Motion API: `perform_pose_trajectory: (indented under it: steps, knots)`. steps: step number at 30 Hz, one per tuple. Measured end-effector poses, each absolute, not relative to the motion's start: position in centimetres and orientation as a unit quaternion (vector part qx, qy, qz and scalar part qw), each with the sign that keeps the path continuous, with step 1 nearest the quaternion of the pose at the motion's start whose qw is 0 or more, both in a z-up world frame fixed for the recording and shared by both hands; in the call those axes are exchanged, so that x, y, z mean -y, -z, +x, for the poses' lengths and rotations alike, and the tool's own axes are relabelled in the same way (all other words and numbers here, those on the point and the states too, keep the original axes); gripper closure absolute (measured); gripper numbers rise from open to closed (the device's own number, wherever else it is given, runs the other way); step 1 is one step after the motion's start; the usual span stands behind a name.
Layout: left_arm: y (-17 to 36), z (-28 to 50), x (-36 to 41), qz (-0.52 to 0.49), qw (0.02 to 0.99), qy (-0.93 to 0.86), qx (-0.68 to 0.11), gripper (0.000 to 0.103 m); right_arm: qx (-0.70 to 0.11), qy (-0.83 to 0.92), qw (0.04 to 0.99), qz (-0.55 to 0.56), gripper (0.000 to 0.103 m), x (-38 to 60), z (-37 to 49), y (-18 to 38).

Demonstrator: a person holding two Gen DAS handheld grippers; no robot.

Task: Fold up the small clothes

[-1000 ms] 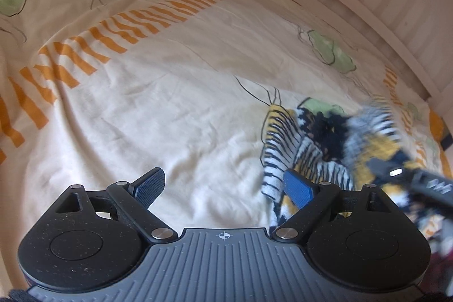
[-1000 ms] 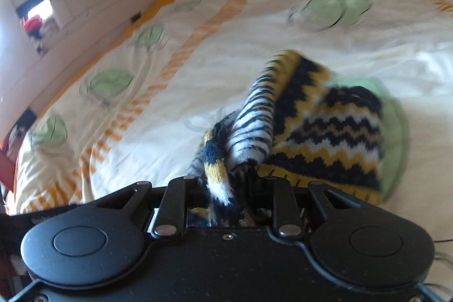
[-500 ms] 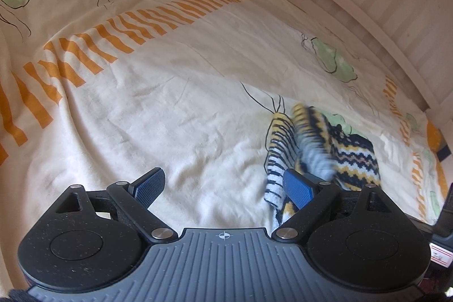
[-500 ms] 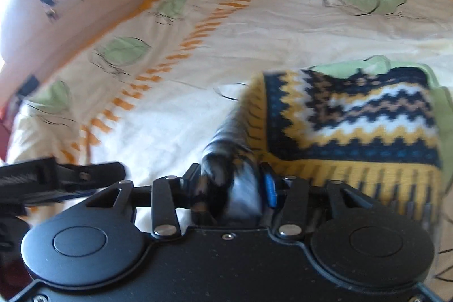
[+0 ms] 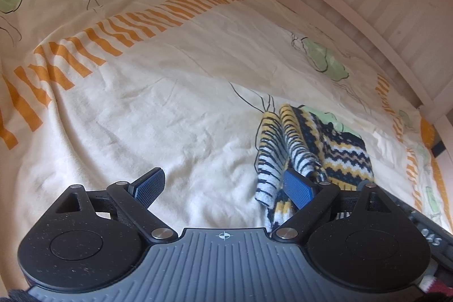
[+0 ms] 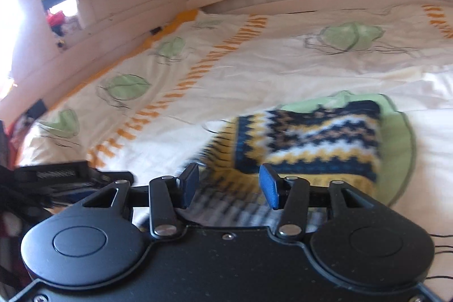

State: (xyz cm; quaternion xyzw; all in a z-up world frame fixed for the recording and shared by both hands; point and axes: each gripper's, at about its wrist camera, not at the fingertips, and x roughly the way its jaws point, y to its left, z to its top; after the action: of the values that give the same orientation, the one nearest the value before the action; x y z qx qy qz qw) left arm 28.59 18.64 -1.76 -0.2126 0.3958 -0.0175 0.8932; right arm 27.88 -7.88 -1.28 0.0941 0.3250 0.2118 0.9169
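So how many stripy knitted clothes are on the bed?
1. A single knitted garment lies folded on the leaf-print bedcover, to the right of the left gripper. More could lie out of view.

My left gripper point(image 5: 223, 186) has a grey ribbed housing with a small white crosshair mark; flanking that mark I see speckled black round discs, silver pivot screws and blue ridged pads. My right gripper point(image 6: 229, 186) has a plain black housing, the same discs, screws and blue pads.
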Motion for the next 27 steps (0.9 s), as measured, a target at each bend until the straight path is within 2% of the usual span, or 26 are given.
perform_pose_trajectory:
  steps: [8,12,22,25,27]
  knots:
    - [1.7,28.5,-17.7,-0.201,0.901,0.036,-0.384,0.012,-0.337,-0.264,0.903,0.034,0.045,3.1,27.6,4.5]
    - [2.0,28.8,-17.2,-0.195,0.902,0.046,-0.381,0.012,-0.325,-0.298,0.897,0.015,0.033,1.4,26.0,5.4]
    - [2.1,31.4,-13.2,-0.140,0.911,0.099,-0.374,0.012,-0.327,-0.340,0.882,-0.006,0.033,2.2,23.4,5.7]
    - [3.5,32.5,-12.5,-0.129,0.904,0.088,-0.397,0.012,-0.325,-0.344,0.881,-0.015,0.034,2.6,22.8,5.7]
    - [5.2,33.1,-13.1,-0.139,0.892,0.067,-0.426,0.018,-0.325,-0.351,0.878,-0.016,0.034,3.0,22.6,5.4]
